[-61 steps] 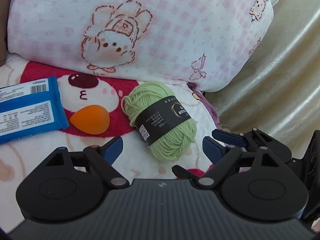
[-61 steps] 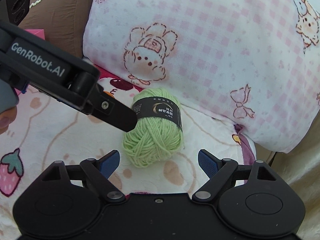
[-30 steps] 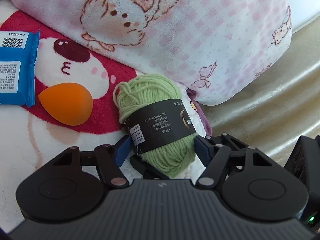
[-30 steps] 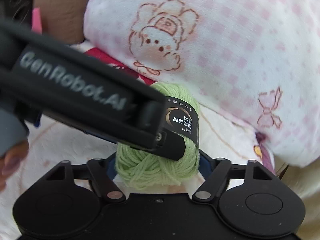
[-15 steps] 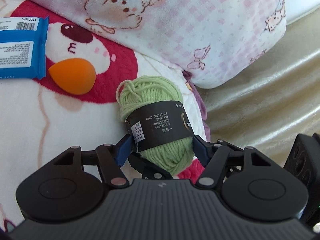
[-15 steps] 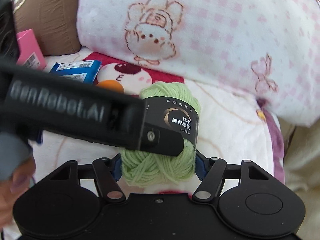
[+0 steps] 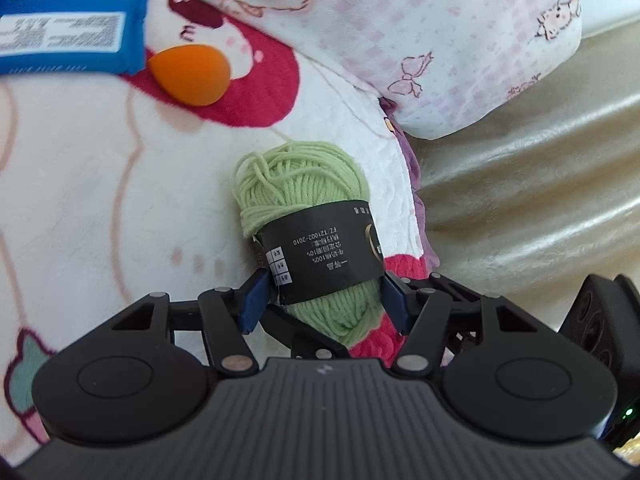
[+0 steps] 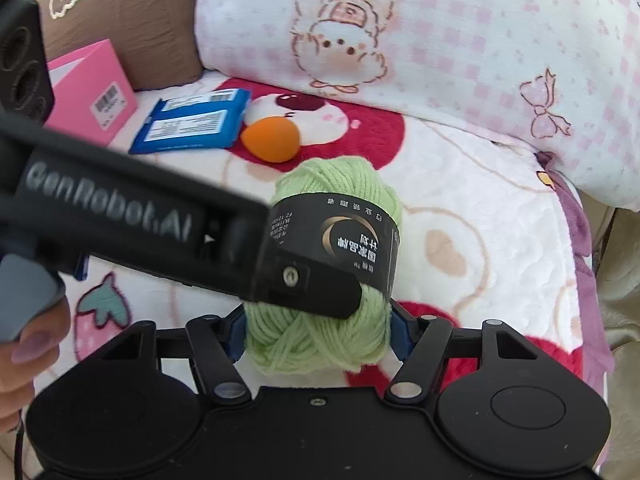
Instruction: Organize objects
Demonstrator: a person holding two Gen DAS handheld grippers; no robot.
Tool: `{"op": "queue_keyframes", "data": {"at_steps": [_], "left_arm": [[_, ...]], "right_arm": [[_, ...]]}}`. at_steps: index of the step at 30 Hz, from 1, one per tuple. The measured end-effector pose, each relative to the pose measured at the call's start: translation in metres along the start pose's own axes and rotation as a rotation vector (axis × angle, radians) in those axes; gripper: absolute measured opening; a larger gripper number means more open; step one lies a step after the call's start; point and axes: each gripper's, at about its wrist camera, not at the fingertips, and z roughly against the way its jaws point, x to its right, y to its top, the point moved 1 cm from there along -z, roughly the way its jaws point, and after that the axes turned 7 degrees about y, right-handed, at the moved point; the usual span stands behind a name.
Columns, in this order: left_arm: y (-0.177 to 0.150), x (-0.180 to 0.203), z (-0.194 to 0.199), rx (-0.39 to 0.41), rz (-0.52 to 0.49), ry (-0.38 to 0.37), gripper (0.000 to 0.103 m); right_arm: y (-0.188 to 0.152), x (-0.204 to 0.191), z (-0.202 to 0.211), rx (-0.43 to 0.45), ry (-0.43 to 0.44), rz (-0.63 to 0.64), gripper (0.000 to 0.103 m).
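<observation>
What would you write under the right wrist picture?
Both grippers, right and left, squeeze green yarn on a blanket.

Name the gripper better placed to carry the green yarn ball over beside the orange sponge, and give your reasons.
Left, narrowly. Both the left gripper and right gripper are shut on the yarn ball, but the orange sponge lies toward the left gripper's side, so the left would probably not need to cross over.

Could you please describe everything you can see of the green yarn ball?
The green yarn ball is a small skein of soft, light green wool, wrapped round its middle by a black paper band printed with pale text and a gold crescent. The left gripper and the right gripper both clamp its lower end above the fleece blanket.
</observation>
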Motion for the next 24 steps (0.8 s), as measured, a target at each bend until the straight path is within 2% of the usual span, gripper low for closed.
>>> {"op": "queue_keyframes", "data": {"at_steps": [4,8,24], "left_arm": [[-0.007,-0.006,0.012,-0.012,0.015,0.02,0.059],[-0.018,-0.012,0.024,-0.026,0.032,0.055,0.059],[-0.039,-0.011,0.081,0.004,-0.004,0.165,0.058]], "right_arm": [[-0.005,-0.009,0.003,0.001,0.039,-0.039,0.07],[-0.012,-0.029,0.004,-0.027,0.038,-0.018,0.071],[-0.026,-0.079,0.022,0.035,0.109,0.003,0.07]]}}
